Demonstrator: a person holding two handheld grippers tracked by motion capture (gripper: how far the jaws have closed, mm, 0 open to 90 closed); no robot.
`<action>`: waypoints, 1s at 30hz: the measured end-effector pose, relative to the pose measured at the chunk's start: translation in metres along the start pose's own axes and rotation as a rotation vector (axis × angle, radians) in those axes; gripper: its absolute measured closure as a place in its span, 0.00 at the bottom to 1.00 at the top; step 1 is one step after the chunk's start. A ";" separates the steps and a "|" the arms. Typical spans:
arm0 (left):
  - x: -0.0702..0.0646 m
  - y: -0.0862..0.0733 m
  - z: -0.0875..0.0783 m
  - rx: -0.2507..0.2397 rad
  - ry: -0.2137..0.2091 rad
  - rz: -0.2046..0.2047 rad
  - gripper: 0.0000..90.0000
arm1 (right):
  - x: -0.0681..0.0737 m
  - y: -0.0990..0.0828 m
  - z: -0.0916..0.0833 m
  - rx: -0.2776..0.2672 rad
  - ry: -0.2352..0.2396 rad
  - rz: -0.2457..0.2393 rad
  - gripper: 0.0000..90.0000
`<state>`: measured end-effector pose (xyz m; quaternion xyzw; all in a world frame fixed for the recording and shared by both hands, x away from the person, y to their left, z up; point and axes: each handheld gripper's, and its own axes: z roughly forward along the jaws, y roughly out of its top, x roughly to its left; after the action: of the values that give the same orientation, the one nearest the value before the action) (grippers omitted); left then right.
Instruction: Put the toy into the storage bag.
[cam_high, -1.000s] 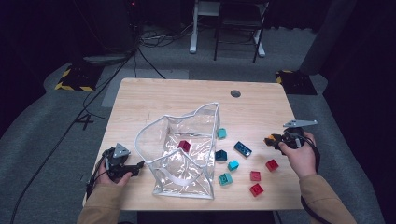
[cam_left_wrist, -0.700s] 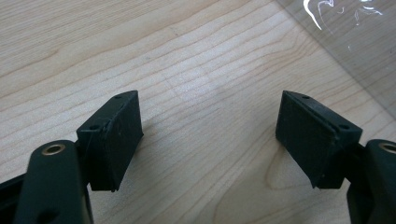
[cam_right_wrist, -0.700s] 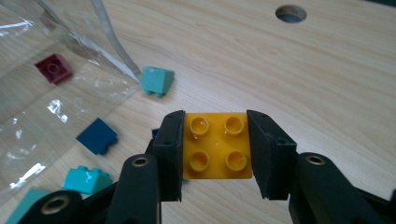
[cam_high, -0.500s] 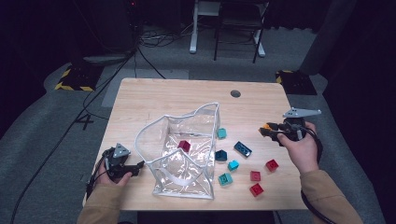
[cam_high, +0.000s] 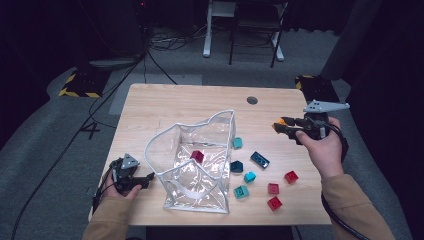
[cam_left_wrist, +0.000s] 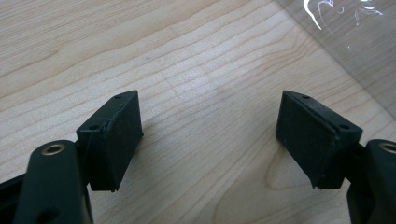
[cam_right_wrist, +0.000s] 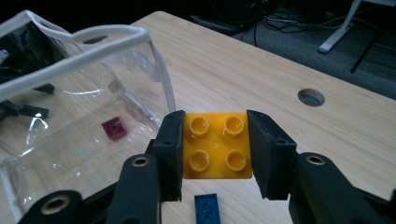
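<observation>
My right gripper (cam_high: 278, 127) is shut on a yellow four-stud brick (cam_right_wrist: 215, 145), held in the air to the right of a clear plastic bag (cam_high: 195, 160) with a white rim. The bag (cam_right_wrist: 79, 93) stands open-topped in the middle of the table, with a dark red brick (cam_high: 197, 156) inside it. The red brick (cam_right_wrist: 114, 128) shows through the bag wall. My left gripper (cam_high: 149, 178) rests on the table at the bag's left, jaws open and nothing between them (cam_left_wrist: 210, 135). The bag's edge (cam_left_wrist: 355, 42) lies ahead of it.
Loose bricks lie on the wooden table (cam_high: 190, 105) right of the bag: teal ones (cam_high: 237, 143), a dark blue flat one (cam_high: 260, 160), and red ones (cam_high: 291, 177) near the front edge. A cable hole (cam_high: 252, 100) sits at the back. Chairs and cables stand beyond.
My right hand has risen and moved toward the back of the table with the yellow brick in its jaws. The left hand has stayed put.
</observation>
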<state>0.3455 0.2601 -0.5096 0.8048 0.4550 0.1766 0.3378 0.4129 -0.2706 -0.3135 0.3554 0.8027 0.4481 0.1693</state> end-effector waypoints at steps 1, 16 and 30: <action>0.000 0.000 0.000 0.001 0.000 -0.001 0.26 | 0.002 0.003 -0.001 -0.003 0.004 -0.003 0.66; 0.000 0.000 0.000 0.000 0.001 -0.002 0.26 | 0.040 0.047 0.012 -0.048 0.104 -0.064 0.66; 0.000 0.000 0.000 0.003 -0.002 0.003 0.25 | 0.080 0.069 0.036 -0.054 0.215 -0.112 0.66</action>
<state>0.3459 0.2604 -0.5094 0.8061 0.4538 0.1754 0.3368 0.4080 -0.1676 -0.2715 0.2551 0.8226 0.4948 0.1163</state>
